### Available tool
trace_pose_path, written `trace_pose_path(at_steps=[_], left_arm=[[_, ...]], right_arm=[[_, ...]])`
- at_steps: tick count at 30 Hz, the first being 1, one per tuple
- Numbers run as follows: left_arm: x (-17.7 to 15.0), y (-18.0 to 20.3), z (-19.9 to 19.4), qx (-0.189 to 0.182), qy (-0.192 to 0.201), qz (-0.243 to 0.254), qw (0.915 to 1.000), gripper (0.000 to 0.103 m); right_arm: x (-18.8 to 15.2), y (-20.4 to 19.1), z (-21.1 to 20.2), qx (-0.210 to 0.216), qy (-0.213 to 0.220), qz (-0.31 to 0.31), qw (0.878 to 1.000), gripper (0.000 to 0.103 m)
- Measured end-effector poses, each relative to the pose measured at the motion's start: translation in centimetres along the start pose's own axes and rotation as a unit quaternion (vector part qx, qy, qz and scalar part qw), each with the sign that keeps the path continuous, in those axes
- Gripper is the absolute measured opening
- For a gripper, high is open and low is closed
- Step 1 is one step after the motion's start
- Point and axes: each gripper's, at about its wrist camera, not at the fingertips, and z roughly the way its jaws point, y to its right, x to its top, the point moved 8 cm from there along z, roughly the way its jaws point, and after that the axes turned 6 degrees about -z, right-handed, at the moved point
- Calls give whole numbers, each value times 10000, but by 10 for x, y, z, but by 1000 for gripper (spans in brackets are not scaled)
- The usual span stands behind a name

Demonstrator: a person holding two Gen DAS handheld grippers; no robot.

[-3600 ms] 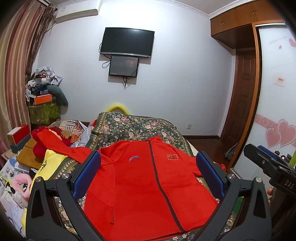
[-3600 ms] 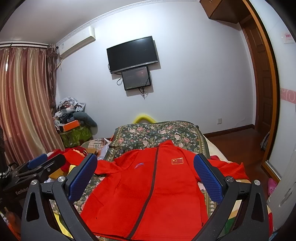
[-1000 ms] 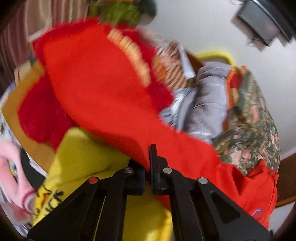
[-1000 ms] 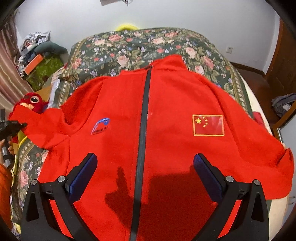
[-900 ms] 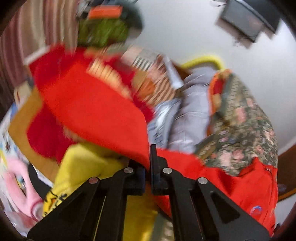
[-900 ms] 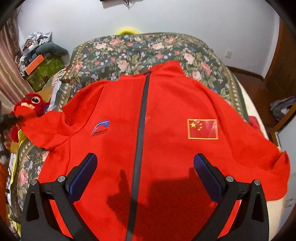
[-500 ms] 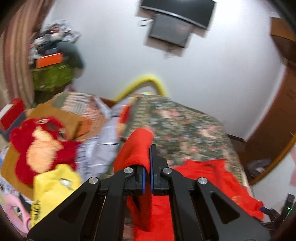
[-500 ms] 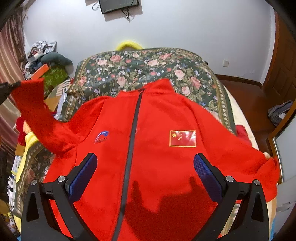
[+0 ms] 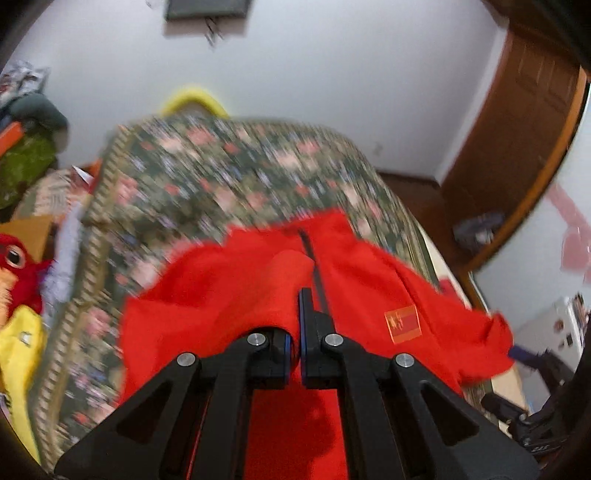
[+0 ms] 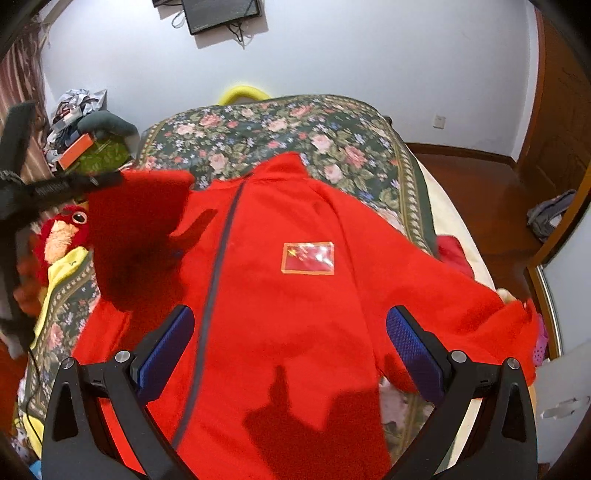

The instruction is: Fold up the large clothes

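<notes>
A red zip jacket (image 10: 295,295) with a flag patch lies face up on the flowered bed cover (image 10: 280,125). My left gripper (image 9: 297,306) is shut on the cuff of its left sleeve (image 9: 273,291), held up over the chest beside the dark zip. In the right wrist view the left gripper (image 10: 110,180) comes in from the left with the sleeve (image 10: 136,229) hanging from it. My right gripper (image 10: 291,339) hovers open above the jacket's lower front, nothing between its fingers. The other sleeve (image 10: 491,325) stretches out to the right bed edge.
A red plush toy (image 10: 62,236) and a yellow garment (image 10: 66,266) lie off the bed's left side, with a cluttered stand (image 10: 88,140) behind. Wooden floor and a door (image 10: 561,92) are at right. A screen (image 10: 218,13) hangs on the far wall.
My left gripper has carried the sleeve cuff up from the left of the bed and rightward over the jacket's chest. The right gripper has drawn back a little, still open.
</notes>
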Motion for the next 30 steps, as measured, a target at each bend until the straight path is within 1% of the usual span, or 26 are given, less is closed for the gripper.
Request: trace_pose_path(at_steps=[2, 4, 6, 9, 11, 12, 13, 14, 15, 19, 22, 28, 30], left_arm=[[-23, 12, 24, -20, -327, 53, 9994, 2], [-48, 24, 46, -131, -683, 51, 9976, 2], [-71, 32, 60, -194, -967, 86, 9951, 2], [-96, 41, 71, -152, -1300, 266, 9910, 3], [-112, 44, 73, -131, -1492, 428, 9878, 10], [-115, 44, 72, -154, -1535, 462, 9869, 17], [-121, 45, 69, -195, -1565, 509, 9862, 25], [-127, 45, 66, -220, -1581, 543, 9857, 31], [-131, 44, 61, -210, -1600, 589, 9851, 41], [-137, 32, 31, -164, -1430, 882, 9857, 45], [-134, 7, 5, -41, -1223, 895, 9884, 47], [-115, -69, -45, 419, -712, 637, 9945, 55], [-109, -95, -56, 586, -609, 498, 9952, 55]], right_arm=[[-6, 6, 1, -22, -74, 18, 10000, 103], [-11, 10, 1, -45, -129, 6, 9999, 103], [-15, 13, 1, -80, -172, -23, 9998, 103], [-19, 13, 1, -138, -240, -131, 9995, 103], [-20, 11, 2, -205, -271, -239, 9991, 103], [-21, 9, 2, -223, -282, -288, 9989, 103], [-21, 5, 1, -222, -297, -341, 9987, 103], [-22, 4, 1, -215, -305, -375, 9986, 103], [-21, -2, 1, -198, -331, -450, 9982, 103], [-18, -23, -1, -176, -334, -752, 9965, 103], [-11, -40, -1, -167, -303, -963, 9948, 103], [7, -89, 10, -147, -251, -1417, 9895, 103], [11, -103, 17, -215, -243, -1553, 9873, 103]])
